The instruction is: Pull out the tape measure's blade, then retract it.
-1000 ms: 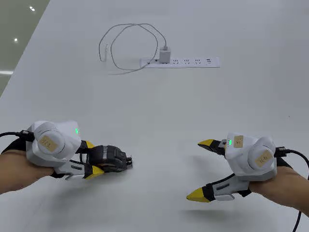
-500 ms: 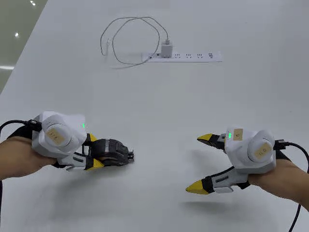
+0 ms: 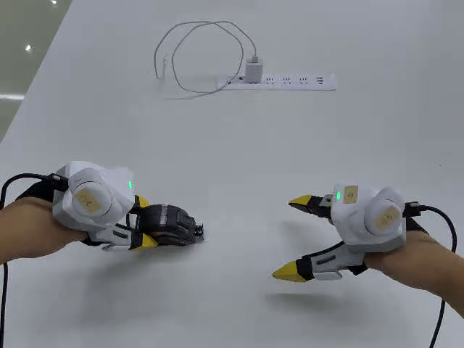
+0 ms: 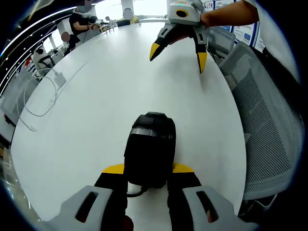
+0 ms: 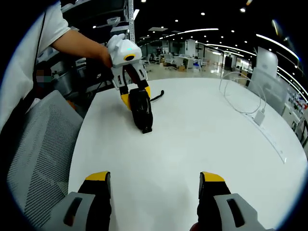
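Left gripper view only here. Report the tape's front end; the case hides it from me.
Observer: In the right gripper view, the tape measure has its hook end sitting at the case. No blade is drawn out.
Operator: Now my own gripper's housing.
Observer: In the head view, the left gripper has a green light lit on its white body.
Operator: Report what trails behind the other gripper.
Observer: A black cable runs back from the right gripper, past the forearm.
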Demonstrator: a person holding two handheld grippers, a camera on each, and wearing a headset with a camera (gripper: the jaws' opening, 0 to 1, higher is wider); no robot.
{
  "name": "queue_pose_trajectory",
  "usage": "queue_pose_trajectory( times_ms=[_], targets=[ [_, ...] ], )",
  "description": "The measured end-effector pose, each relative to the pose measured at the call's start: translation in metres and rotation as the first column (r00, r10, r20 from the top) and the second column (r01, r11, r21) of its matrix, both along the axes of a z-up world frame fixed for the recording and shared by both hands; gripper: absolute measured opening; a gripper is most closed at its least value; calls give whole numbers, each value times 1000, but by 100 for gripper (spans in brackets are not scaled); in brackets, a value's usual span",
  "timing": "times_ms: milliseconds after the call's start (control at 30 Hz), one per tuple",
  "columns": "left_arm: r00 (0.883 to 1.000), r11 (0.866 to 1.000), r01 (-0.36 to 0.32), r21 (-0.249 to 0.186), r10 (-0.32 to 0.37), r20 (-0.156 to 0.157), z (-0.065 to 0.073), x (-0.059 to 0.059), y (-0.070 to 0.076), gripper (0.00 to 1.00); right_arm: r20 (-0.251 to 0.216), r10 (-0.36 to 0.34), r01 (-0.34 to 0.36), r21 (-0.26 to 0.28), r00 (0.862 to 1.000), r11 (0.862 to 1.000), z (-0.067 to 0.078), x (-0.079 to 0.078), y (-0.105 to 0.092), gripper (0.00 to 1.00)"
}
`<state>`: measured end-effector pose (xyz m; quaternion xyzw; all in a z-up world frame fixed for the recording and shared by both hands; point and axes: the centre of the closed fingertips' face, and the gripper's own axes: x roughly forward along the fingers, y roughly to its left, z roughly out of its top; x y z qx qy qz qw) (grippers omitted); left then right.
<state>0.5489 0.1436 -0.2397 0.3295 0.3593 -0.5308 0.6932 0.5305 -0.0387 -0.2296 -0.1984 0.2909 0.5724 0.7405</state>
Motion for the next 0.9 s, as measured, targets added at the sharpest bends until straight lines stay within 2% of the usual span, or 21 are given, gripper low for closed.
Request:
queue_pose_trajectory(
  times_ms=[433, 900],
  targets=[
    [1000, 1000, -13, 10, 13, -3, -2, 1, 1, 26, 11, 52, -52, 22, 999, 998, -4, 11, 32, 68],
    [1000, 1000, -18, 14, 18, -13, -3, 2, 2, 26, 11, 93, -93, 51, 996, 994, -12, 14, 61, 59]
  ],
)
